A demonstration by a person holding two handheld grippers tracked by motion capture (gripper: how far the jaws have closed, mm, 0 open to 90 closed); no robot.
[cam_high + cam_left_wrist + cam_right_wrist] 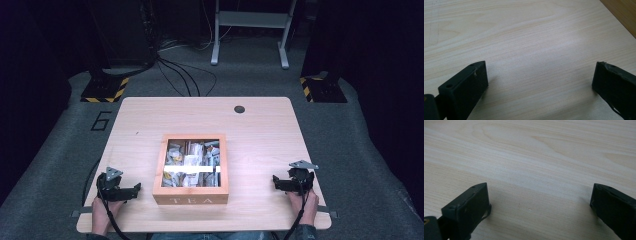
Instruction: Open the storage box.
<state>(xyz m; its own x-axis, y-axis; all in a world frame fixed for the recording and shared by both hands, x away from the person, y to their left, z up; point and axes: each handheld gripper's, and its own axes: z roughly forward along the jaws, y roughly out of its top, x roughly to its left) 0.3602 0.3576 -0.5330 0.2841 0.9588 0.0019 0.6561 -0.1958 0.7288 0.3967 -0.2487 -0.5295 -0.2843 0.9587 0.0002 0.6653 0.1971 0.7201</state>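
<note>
left hand [101, 212]: at the near left edge of the table [260, 125], forearm coming in from the bottom, gripping the tool from behind.
left gripper [131, 192]: jaws spread wide with nothing between them, only bare wood grain showing between them in the left gripper view [540, 82]; it rests low on the tabletop and points toward the box.
grey plate [113, 173]: three-cornered, sitting on top of the left gripper.
tea box [191, 170]: wooden, square, with a clear lid and "tea" lettered on its near face; it lies between the two grippers, just beside the left one's tips and farther from the right one's, touched by neither. a corner of its side shows beyond the left jaws [624, 15].
tea bags [192, 162]: packed inside the box under the lid, too small to count.
right gripper [278, 183]: jaws wide apart, empty, with plain wood between them in the right gripper view [540, 202]; it points toward the box.
right hand [305, 205]: behind the right gripper at the near right edge.
</note>
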